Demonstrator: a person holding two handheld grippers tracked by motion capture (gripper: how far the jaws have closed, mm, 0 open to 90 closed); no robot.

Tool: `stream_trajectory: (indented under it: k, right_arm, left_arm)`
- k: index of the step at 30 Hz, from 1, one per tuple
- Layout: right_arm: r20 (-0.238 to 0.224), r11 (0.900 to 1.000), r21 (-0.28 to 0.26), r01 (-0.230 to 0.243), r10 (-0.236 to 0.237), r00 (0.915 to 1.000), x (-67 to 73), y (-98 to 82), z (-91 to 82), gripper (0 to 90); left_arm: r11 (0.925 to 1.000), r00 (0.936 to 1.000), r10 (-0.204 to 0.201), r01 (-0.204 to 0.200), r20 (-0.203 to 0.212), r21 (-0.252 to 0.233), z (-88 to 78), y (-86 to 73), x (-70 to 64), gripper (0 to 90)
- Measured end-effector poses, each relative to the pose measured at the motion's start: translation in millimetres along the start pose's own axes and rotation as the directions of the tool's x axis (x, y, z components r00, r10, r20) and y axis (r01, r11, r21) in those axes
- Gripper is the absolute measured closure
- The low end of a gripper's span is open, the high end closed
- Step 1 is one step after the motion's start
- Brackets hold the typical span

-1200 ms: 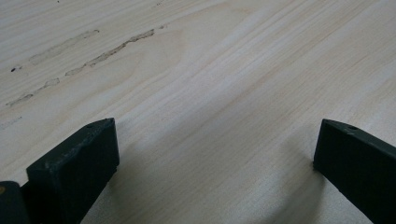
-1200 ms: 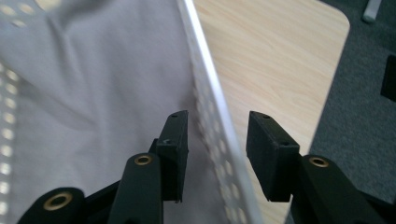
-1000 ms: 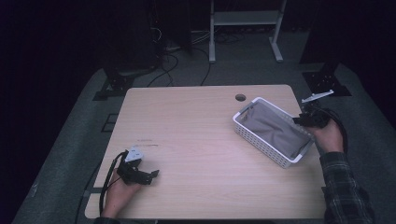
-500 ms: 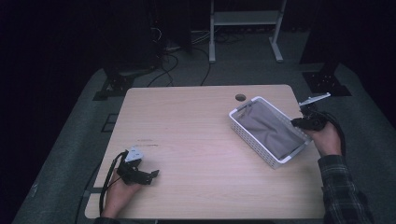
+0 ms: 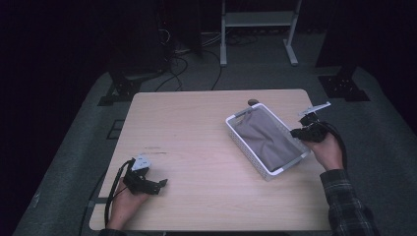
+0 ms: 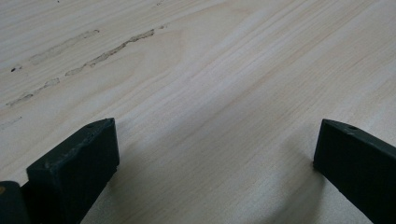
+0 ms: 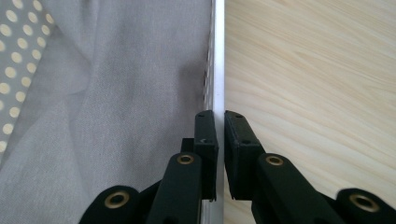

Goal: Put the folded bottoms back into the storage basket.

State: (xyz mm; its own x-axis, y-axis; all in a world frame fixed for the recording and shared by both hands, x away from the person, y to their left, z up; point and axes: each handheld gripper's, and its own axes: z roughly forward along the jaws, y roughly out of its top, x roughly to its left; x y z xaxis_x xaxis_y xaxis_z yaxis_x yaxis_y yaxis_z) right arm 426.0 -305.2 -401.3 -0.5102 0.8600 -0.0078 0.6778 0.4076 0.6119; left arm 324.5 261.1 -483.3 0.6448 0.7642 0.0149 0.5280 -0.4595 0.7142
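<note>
The basket (image 5: pixel 266 142) has slid leftward across the bench (image 5: pixel 196 132). Right gripper (image 7: pixel 219 122), jaws just closed, clamps its rim; left gripper (image 5: pixel 160 184) rests open. Step: repositioning. Next: drag steadily.

No readable text, labels, brands, numbers or signs, on table, basket, cloth or equipment

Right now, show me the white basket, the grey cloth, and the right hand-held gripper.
white basket (image 5: pixel 248 153): high view, near long wall.
grey cloth (image 7: pixel 121 84): right gripper view, plain fold.
right hand-held gripper (image 7: pixel 219 122): right gripper view, between fingertips.
</note>
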Motion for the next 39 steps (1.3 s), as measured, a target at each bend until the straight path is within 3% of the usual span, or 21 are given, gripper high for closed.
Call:
stream_trajectory:
  k: [5,12,16,19,23,26,31,33,39]
  right_arm:
    - [-0.035,1.000,-0.002,0.028,-0.028,0.9990,22.3,6.7,4.8,83.0]
    - [-0.054,0.999,-0.023,0.044,-0.045,0.9975,34.4,9.5,3.6,77.2]
    - [-0.048,0.996,-0.089,0.020,-0.025,0.9986,29.4,6.3,-11.9,79.2]
    - [-0.037,0.993,-0.120,0.015,-0.020,0.9991,21.7,-0.6,-21.2,86.0]
    - [-0.033,0.995,-0.102,0.013,-0.017,0.9993,13.0,-12.4,-23.1,89.6]
    - [-0.058,0.996,-0.092,-0.002,-0.003,0.9983,11.8,-21.8,-20.8,89.6]
    - [-0.094,0.996,-0.089,0.002,-0.010,0.9955,14.9,-32.6,-14.5,89.6]
    - [-0.087,0.997,-0.077,0.015,-0.022,0.9960,18.5,-33.6,-13.6,89.6]
    - [-0.137,0.995,-0.095,0.021,-0.034,0.9901,24.9,-38.5,-13.4,89.7]
  left_arm:
    - [1.0000,1.0000,0.000,0.000,0.000,0.000,0.0,0.0,0.0,0.0]
    - [1.0000,1.0000,0.000,0.000,0.000,0.000,0.0,0.0,0.0,0.0]
    - [1.0000,1.0000,0.000,0.000,0.001,0.000,0.0,-0.1,0.1,0.0]
    - [1.0000,1.0000,0.001,-0.001,0.001,-0.001,-0.1,-0.1,0.1,0.0]
    - [1.0000,1.0000,-0.001,0.001,0.000,-0.001,0.1,0.0,0.2,0.0]
    - [1.0000,1.0000,0.000,0.000,-0.001,-0.002,0.2,0.1,0.4,0.0]
    - [1.0000,1.0000,-0.001,0.001,0.000,-0.002,0.3,0.0,0.4,0.0]
    - [1.0000,1.0000,0.001,-0.001,-0.001,-0.002,0.4,0.2,0.9,0.0]
    - [1.0000,1.0000,0.000,0.000,-0.002,-0.002,0.5,0.4,1.1,0.0]
